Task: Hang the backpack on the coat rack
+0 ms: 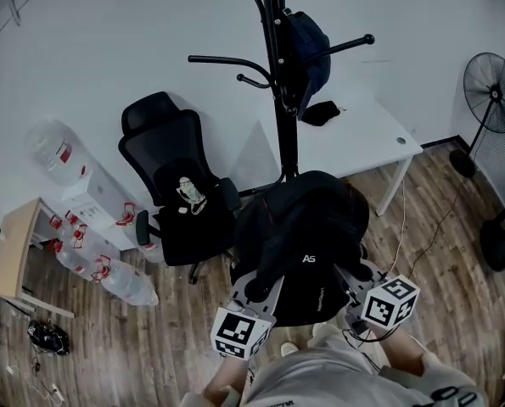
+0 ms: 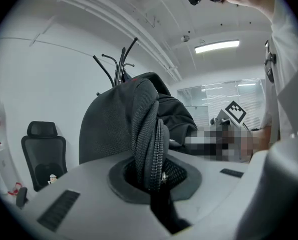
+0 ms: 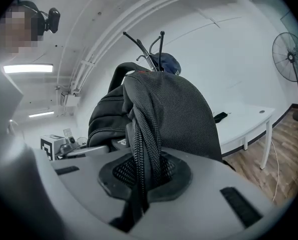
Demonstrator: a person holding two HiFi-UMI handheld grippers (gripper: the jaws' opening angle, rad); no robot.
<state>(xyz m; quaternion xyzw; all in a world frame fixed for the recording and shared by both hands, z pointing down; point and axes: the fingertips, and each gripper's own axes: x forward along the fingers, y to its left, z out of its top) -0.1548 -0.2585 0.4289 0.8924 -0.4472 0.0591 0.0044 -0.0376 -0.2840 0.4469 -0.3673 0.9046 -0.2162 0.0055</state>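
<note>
Black backpack (image 1: 307, 248) held up off wood floor (image 1: 176, 329), between both grippers, close in front of person, on near side of coat rack (image 1: 275, 75). Left gripper (image 2: 154, 176): jaws almost together, pinching zippered edge of pack; fabric rises straight out of them. Right gripper (image 3: 144, 176): same narrow grip on ribbed strap edge. Pack's bulk sits just beyond both sets of jaws, one gripper at each lower side. Rack pole stands behind pack; dark blue bag (image 1: 310, 47) hangs on it. Office chair (image 1: 171, 185) left of rack.
</note>
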